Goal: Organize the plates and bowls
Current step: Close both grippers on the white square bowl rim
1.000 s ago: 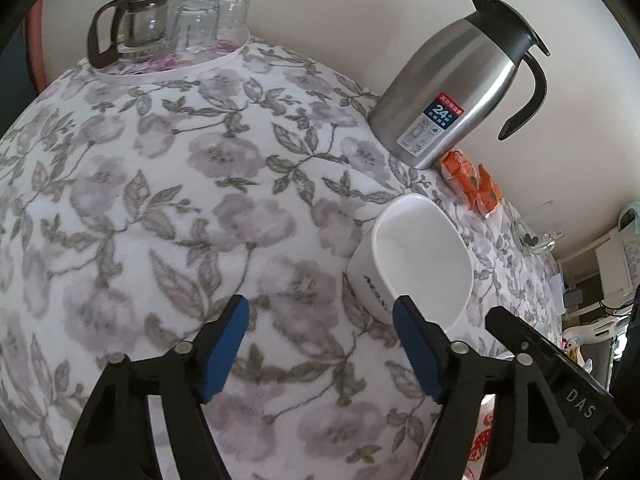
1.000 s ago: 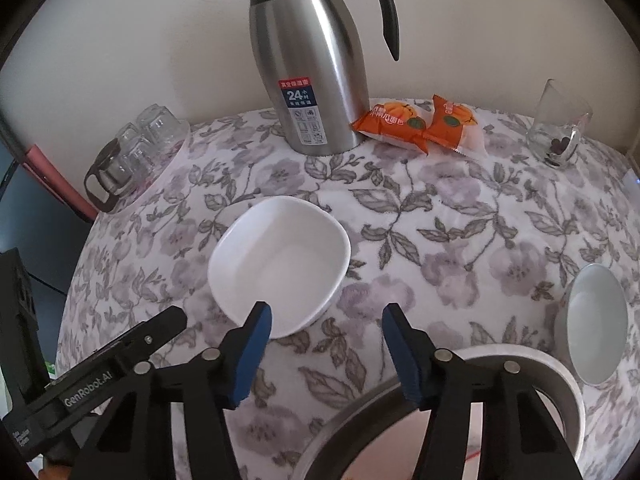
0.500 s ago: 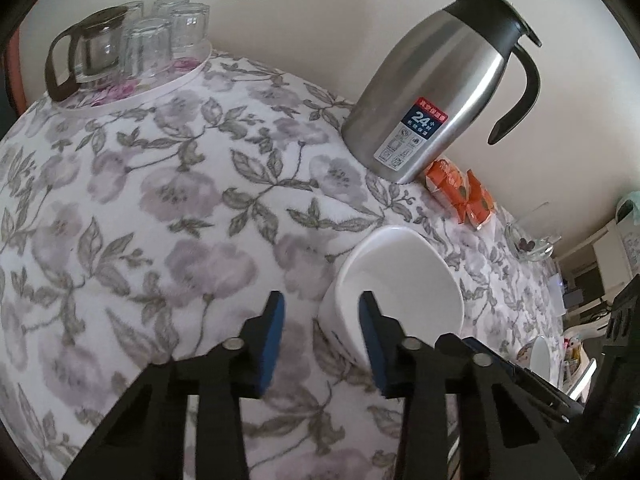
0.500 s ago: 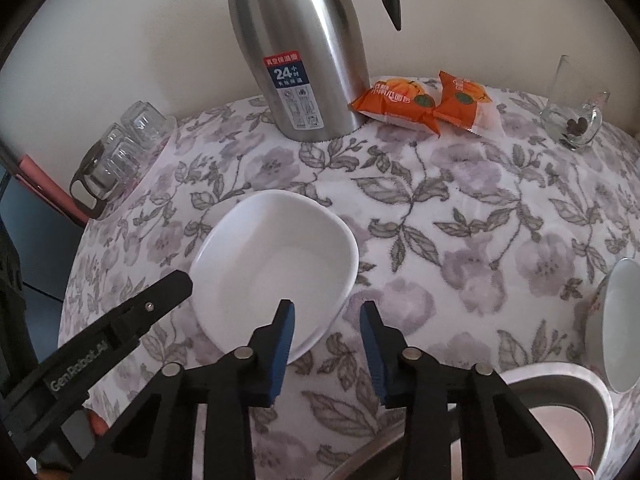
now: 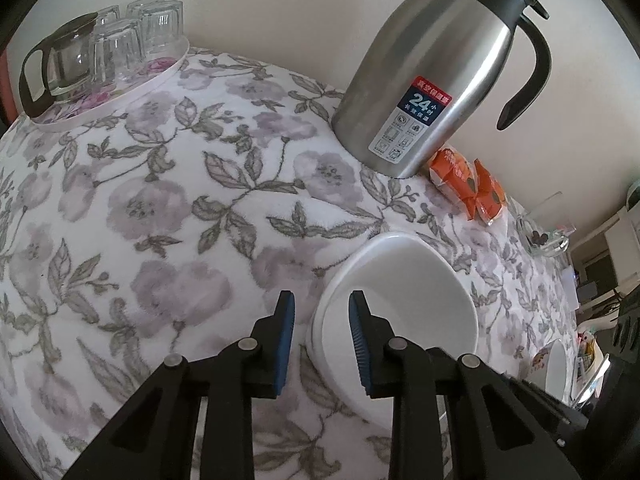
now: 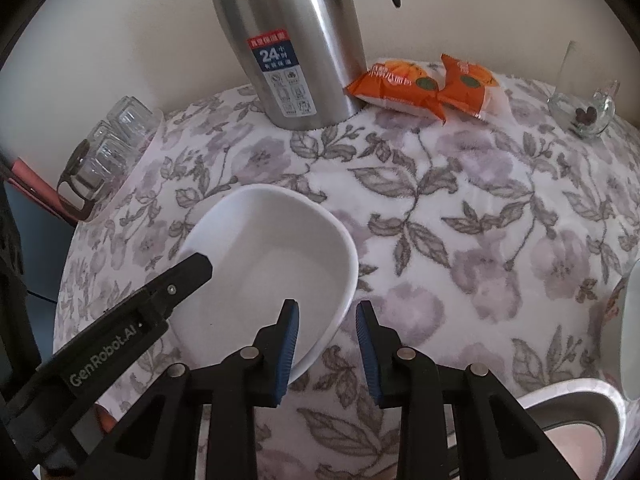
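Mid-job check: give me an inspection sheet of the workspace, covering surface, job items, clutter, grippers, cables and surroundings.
Surface: floral tablecloth covers the table.
Job's things: white square bowl sits upright; another white dish lies further along the table, and a grey-rimmed one at the near edge.
Clutter: steel thermos, orange snack packets, glass dish, tray of glasses.
Grippers: left gripper straddles the bowl's near rim, jaws closing; right gripper straddles the opposite rim, closing.
Cables: nothing seen.
Surroundings: plain wall behind.
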A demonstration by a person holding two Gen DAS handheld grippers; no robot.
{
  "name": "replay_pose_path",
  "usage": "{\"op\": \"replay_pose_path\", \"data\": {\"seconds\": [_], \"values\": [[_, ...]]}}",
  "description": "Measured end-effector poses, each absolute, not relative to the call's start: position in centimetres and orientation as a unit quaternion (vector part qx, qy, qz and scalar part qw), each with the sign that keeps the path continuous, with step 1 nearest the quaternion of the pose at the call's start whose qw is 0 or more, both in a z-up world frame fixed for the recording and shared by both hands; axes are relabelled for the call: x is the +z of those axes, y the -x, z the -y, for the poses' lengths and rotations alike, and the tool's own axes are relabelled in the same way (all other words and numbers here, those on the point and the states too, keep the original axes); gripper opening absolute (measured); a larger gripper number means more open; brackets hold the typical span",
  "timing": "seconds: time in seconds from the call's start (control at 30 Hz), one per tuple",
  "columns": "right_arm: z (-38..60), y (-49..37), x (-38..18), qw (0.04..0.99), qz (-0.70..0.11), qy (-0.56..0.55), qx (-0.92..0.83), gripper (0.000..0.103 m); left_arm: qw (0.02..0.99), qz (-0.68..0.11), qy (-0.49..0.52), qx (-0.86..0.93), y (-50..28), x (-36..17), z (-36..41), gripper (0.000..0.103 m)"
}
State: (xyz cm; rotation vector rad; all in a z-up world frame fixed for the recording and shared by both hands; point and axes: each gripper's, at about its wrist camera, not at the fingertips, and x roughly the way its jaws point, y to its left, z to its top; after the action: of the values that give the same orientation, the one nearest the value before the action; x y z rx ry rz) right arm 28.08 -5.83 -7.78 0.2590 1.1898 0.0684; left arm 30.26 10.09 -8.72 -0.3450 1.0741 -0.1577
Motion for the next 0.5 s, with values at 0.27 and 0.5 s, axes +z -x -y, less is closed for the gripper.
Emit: {"op": "replay_pose_path", "data": {"seconds": [0.27, 0.5], "values": [[4.9, -28.4, -8.8, 0.815, -0.568, -0.111, 0.032, 0.032, 0.841, -0.513, 0.155, -0.070, -30.8, -9.5, -9.9, 0.022], [5.0, -28.5, -9.0, 0.812, -0.572, -0.114, 0.033, 0.032, 0.842, -0.513, 0.148, -0.074, -30.8, -9.4, -9.5, 0.014]]}}
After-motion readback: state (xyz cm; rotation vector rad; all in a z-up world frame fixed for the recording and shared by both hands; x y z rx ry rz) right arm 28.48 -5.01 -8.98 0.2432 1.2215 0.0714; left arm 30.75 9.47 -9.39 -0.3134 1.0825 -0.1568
